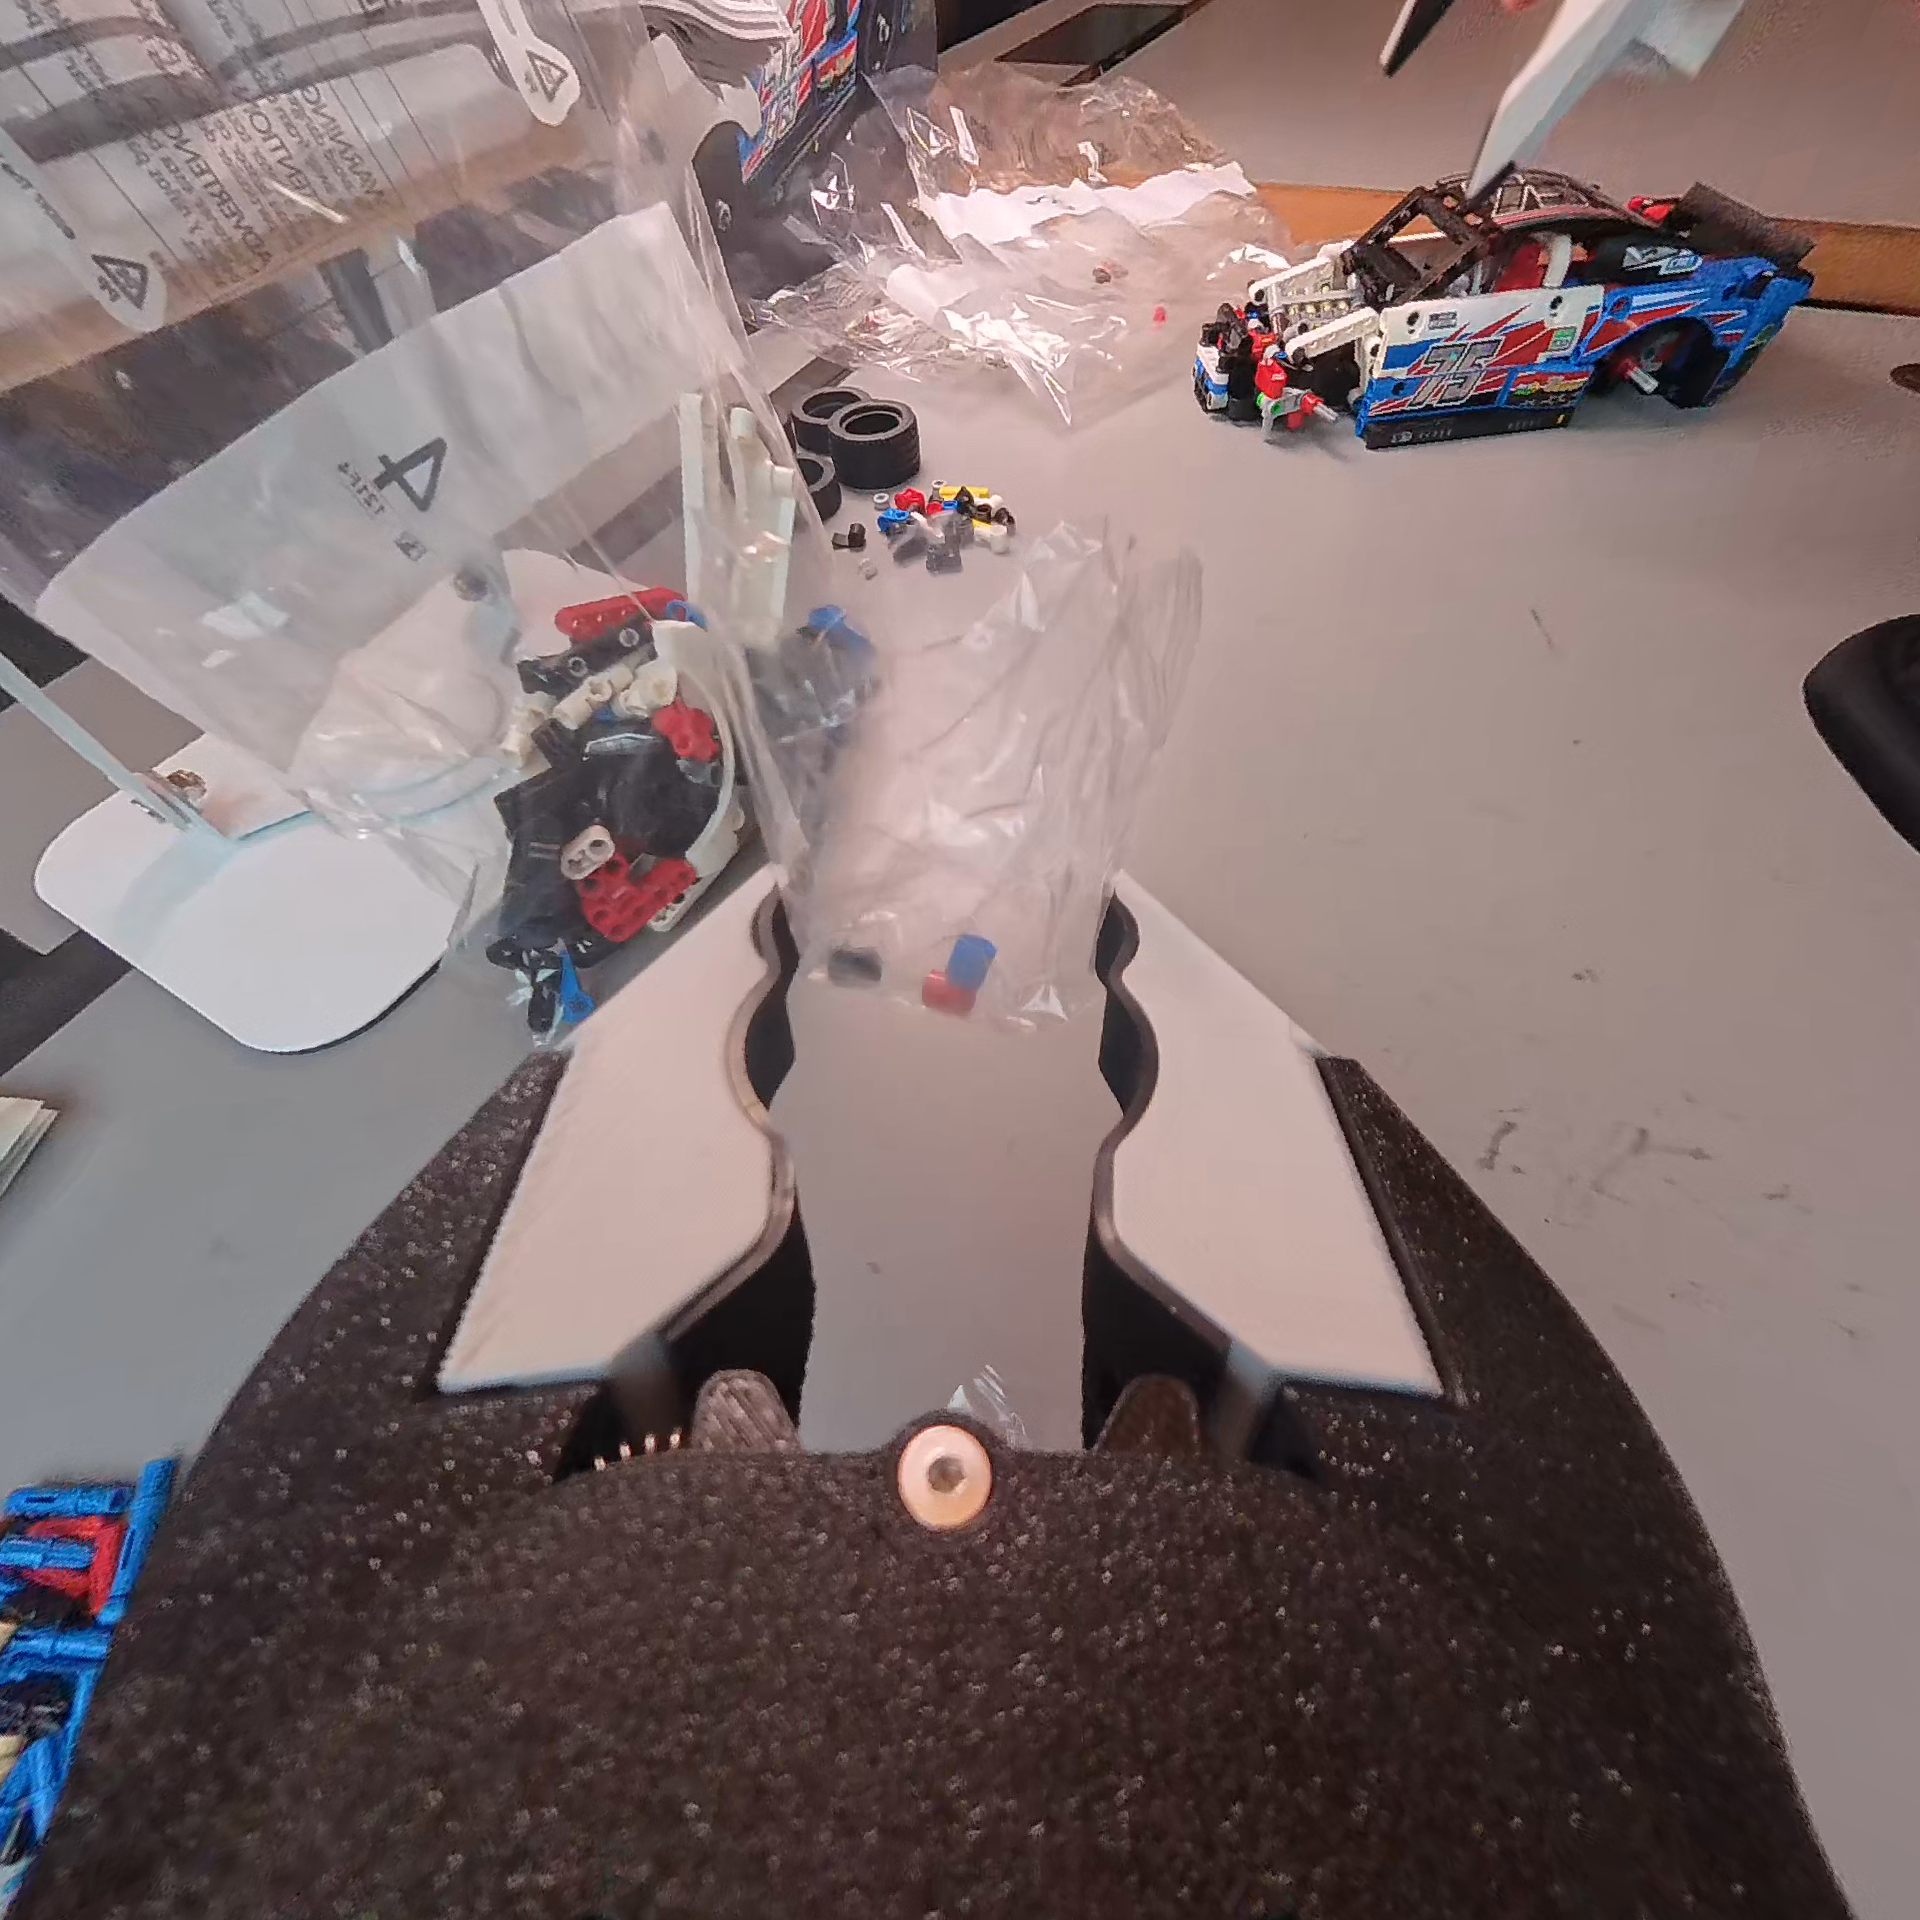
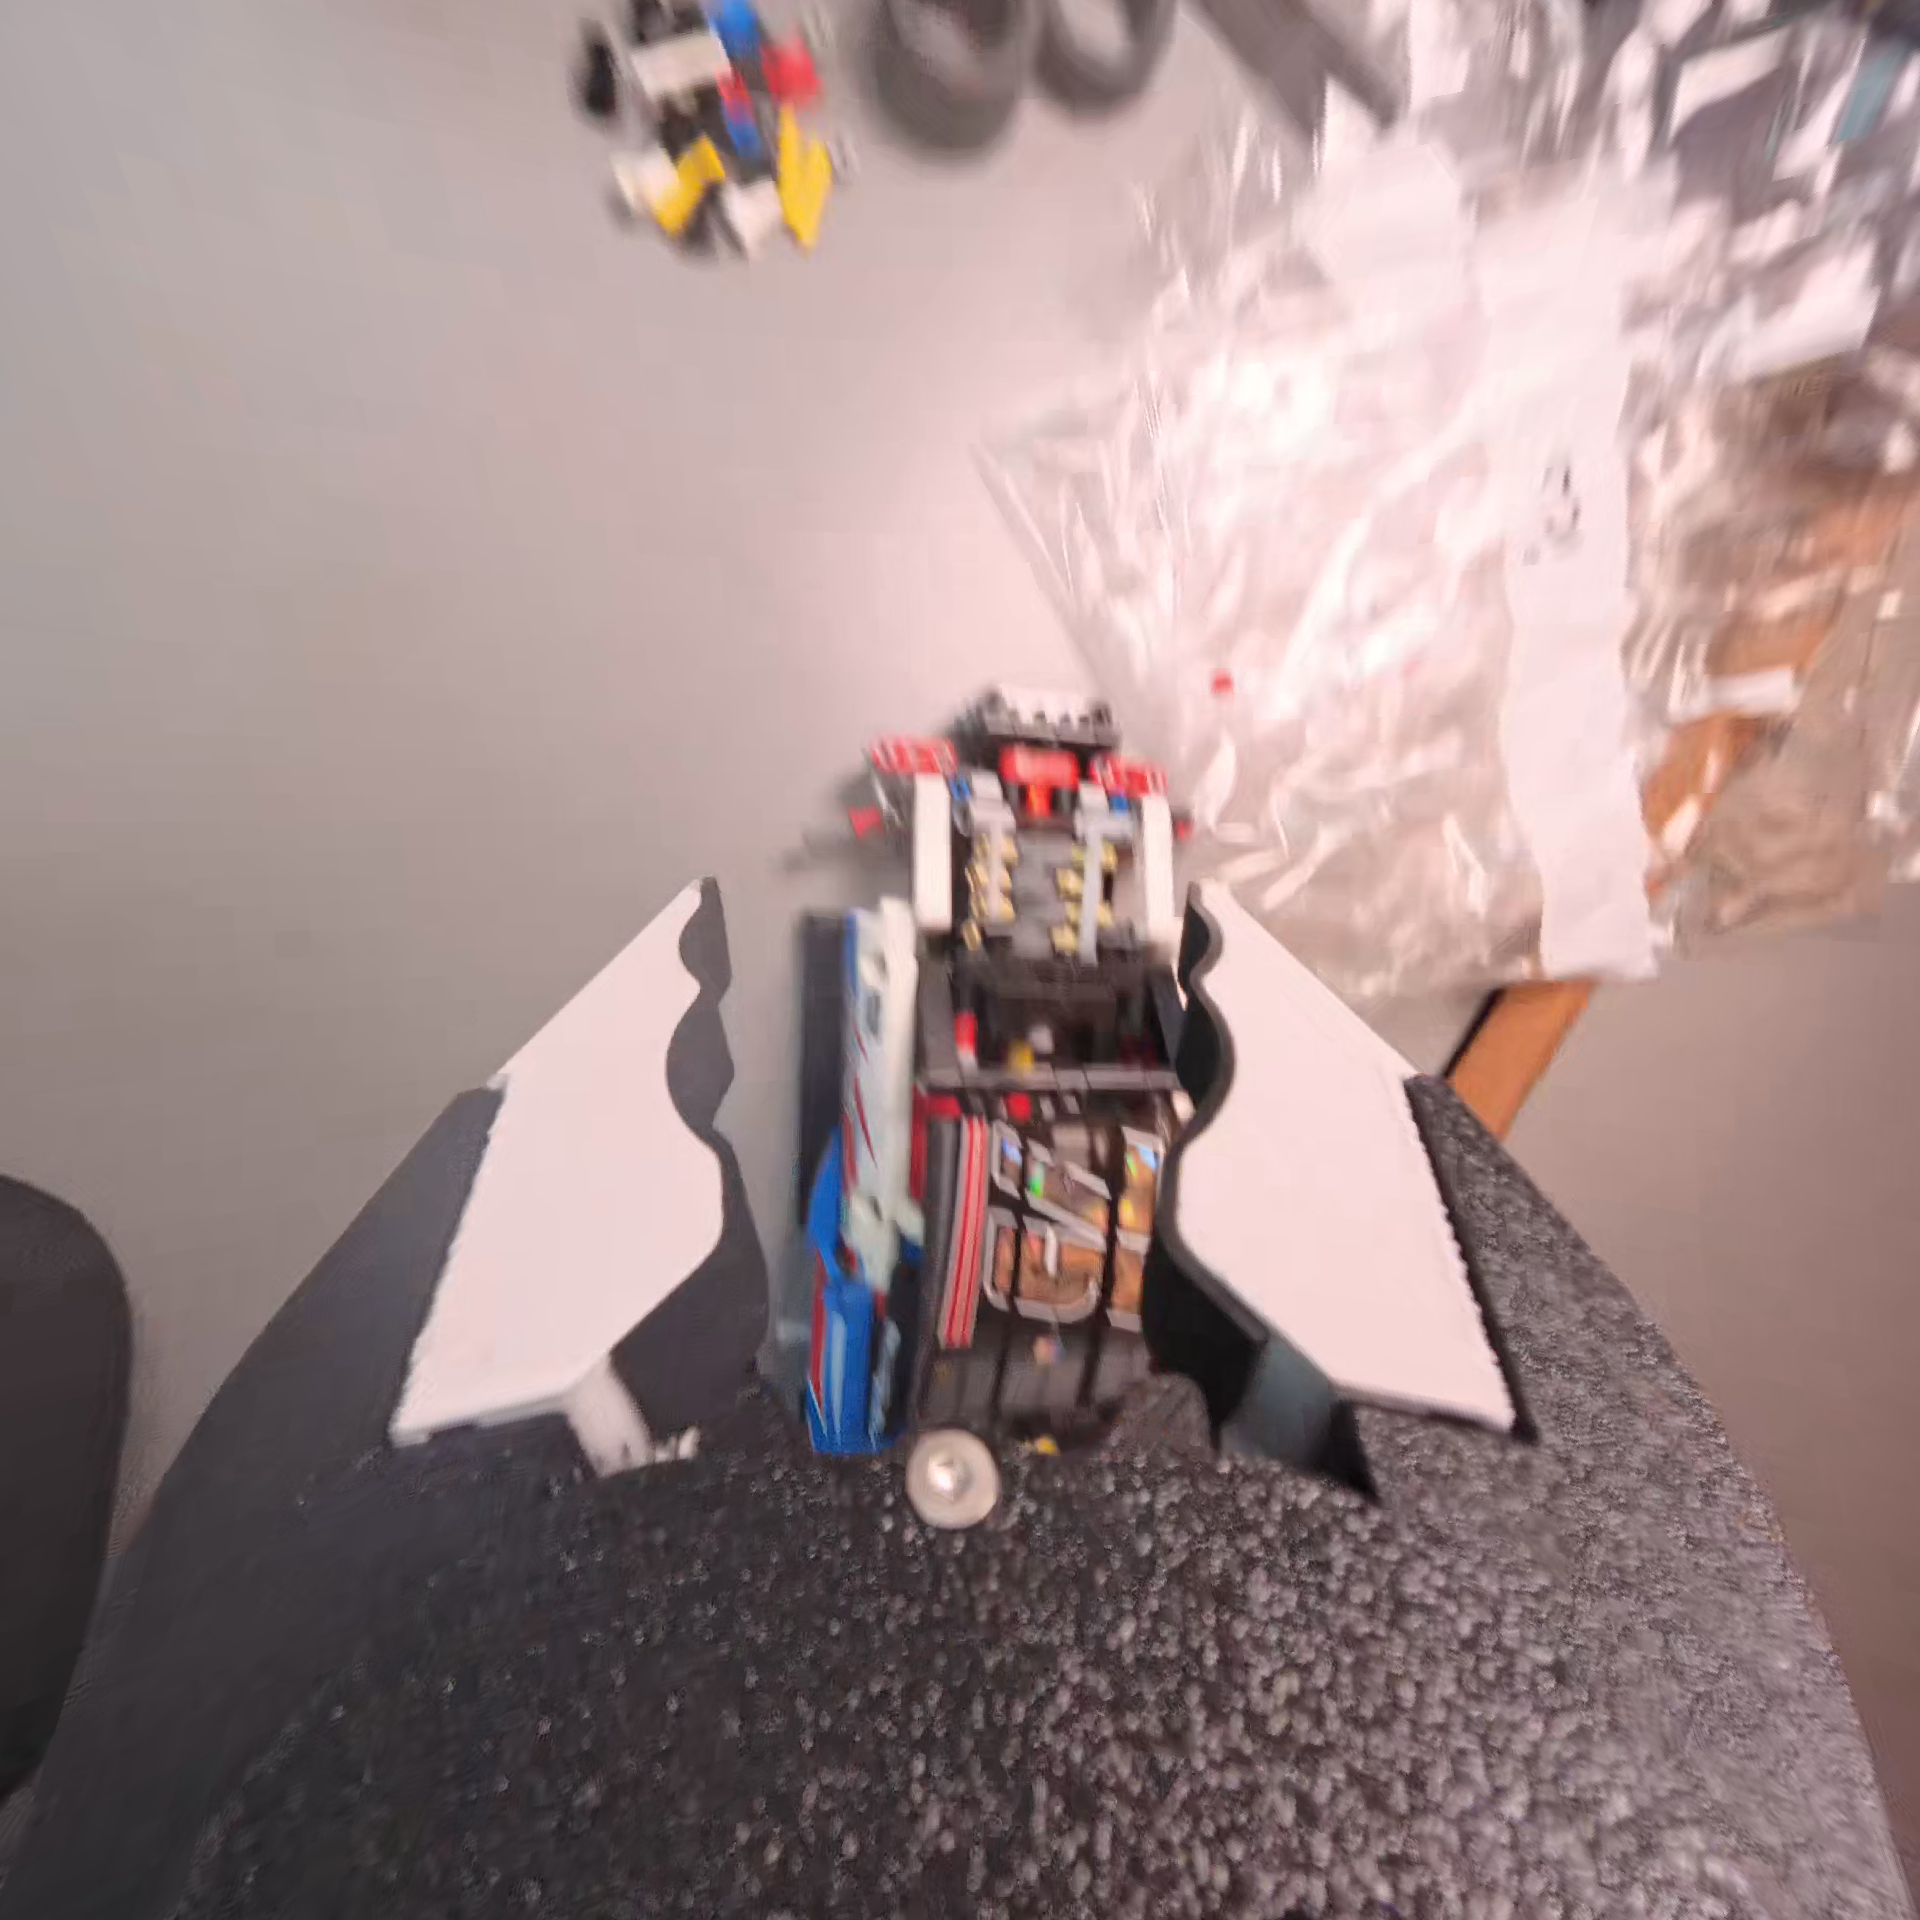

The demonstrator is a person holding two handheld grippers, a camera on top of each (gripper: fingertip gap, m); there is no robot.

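My left gripper (image 1: 948, 904) is partly closed on a small clear bag (image 1: 966, 790) that stands upright between its fingertips, with a few black, red and blue pieces in the bottom. A larger clear bag (image 1: 613, 769) of building pieces lies just left of it. My right gripper (image 2: 951, 904) is open and straddles the roof of a blue, white and red toy race car (image 2: 1039, 1195). Its right finger touches the car's side and the left finger stands clear. The car (image 1: 1507, 332) also shows far right in the left wrist view, with a right finger (image 1: 1538, 104) on its roof.
Loose small pieces (image 1: 935, 520) and black tyres (image 1: 852, 436) lie on the grey table beyond the bags. Crumpled empty bags (image 2: 1403, 520) sit beside the car. A white stand base (image 1: 239, 935) is at the left. A dark rounded object (image 1: 1870, 707) is at the right edge. One gripper's finger ends stand about 40 centimetres off the other's.
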